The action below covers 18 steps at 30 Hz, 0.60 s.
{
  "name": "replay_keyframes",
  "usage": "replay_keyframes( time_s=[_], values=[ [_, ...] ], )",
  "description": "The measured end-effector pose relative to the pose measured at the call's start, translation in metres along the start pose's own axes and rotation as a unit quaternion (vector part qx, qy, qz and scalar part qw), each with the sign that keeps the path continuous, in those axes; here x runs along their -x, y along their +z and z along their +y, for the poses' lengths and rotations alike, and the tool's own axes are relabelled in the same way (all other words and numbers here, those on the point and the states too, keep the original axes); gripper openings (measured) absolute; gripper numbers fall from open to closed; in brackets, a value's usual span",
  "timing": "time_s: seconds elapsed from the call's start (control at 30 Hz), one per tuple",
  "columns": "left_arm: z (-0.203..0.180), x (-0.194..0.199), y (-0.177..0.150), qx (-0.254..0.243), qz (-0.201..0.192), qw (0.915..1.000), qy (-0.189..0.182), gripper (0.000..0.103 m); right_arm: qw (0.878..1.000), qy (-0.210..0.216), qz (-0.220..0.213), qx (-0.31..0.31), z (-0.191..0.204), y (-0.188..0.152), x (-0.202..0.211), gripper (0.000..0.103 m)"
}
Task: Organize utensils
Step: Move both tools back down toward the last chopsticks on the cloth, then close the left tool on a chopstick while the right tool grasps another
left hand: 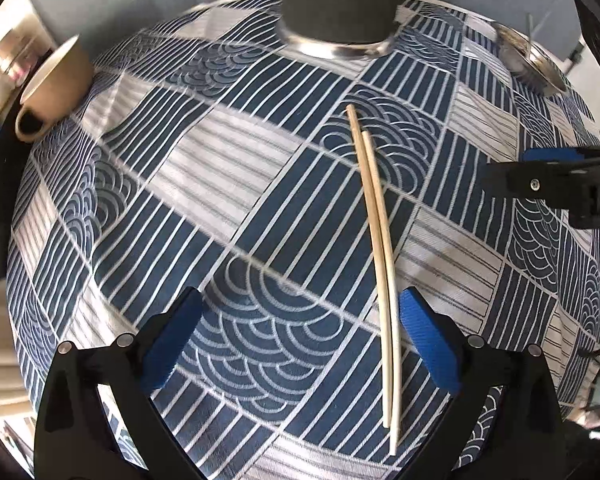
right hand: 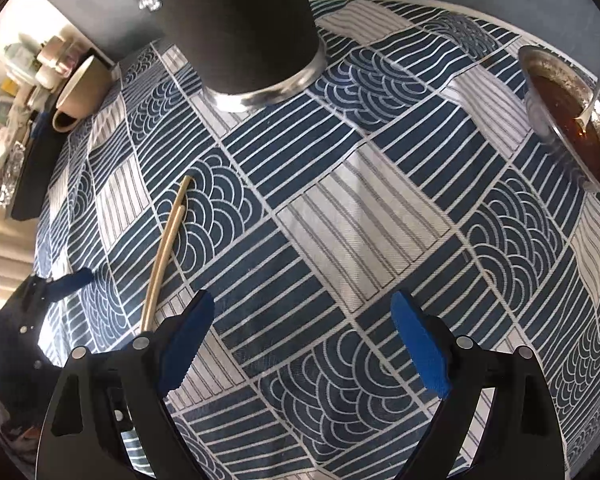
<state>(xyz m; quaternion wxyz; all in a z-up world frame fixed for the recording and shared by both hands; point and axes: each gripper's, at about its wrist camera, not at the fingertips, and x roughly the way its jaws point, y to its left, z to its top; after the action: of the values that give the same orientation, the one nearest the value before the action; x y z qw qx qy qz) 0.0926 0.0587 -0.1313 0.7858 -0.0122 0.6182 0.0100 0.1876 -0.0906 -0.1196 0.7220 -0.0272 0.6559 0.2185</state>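
I am holding my left gripper (left hand: 300, 344) pointing steeply down over the patterned tablecloth (left hand: 220, 208), its jaws spread wide with nothing pressed between them. The pair of chopsticks (left hand: 380, 240) is lying flat on the cloth, side by side and touching along most of its length. Its near end is running just inside my left gripper's right-hand pad (left hand: 428, 344), while the other pad is standing well apart from it. I am judging that I should be shifting sideways before closing, so both sticks sit in the middle of the gap rather than against one pad. I should also be closing across them, not along them, so they stay paired and neither one rolls free.

My right gripper (right hand: 300, 344) is hovering beside them, jaws likewise wide and empty. From its camera the chopsticks (right hand: 164, 256) are passing just outside its left-hand pad, so I reckon it is not placed to grasp them.

Farther off, a dark cylindrical container with a bright metal base rim (left hand: 340, 8) is standing upright. I am taking it for the holder where the sticks belong, though I cannot see its mouth. A beige mug (left hand: 56, 88) is lying on its side near the left edge, and a metal bowl (right hand: 572, 120) of reddish-brown liquid with a spoon (right hand: 592, 96) in it is sitting at the far right.
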Motion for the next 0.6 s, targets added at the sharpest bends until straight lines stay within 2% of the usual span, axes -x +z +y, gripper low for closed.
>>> replay_keyframes(
  time_s=[0.07, 0.17, 0.2, 0.3, 0.37, 0.4, 0.6],
  values=[
    [0.002, 0.003, 0.003, 0.004, 0.004, 0.9999, -0.011, 0.096, 1.0, 0.012, 0.003, 0.0, 0.005, 0.002, -0.002, 0.085],
    [0.007, 0.009, 0.007, 0.008, 0.001, 0.9995, -0.032, 0.096, 1.0, 0.006, 0.0, 0.002, 0.013, 0.001, -0.005, 0.088],
    [0.01, 0.01, 0.007, 0.008, 0.003, 0.9995, -0.029, 0.096, 1.0, 0.0, -0.001, 0.007, 0.017, 0.002, -0.006, 0.088],
    [0.013, 0.005, 0.011, 0.002, 0.016, 0.9998, 0.011, 0.098, 1.0, -0.006, -0.001, 0.006, 0.024, 0.005, -0.009, 0.089],
    [0.016, 0.003, 0.013, -0.003, 0.022, 0.9997, 0.007, 0.097, 1.0, -0.008, -0.002, 0.004, 0.028, 0.006, -0.01, 0.089],
    [0.018, 0.001, 0.013, -0.007, 0.023, 0.9996, 0.017, 0.097, 1.0, -0.008, -0.002, 0.005, 0.029, 0.007, -0.011, 0.089],
    [0.023, -0.002, 0.008, -0.022, 0.004, 0.9997, 0.007, 0.099, 1.0, -0.028, 0.0, 0.002, 0.036, 0.008, -0.015, 0.089]
  ],
)
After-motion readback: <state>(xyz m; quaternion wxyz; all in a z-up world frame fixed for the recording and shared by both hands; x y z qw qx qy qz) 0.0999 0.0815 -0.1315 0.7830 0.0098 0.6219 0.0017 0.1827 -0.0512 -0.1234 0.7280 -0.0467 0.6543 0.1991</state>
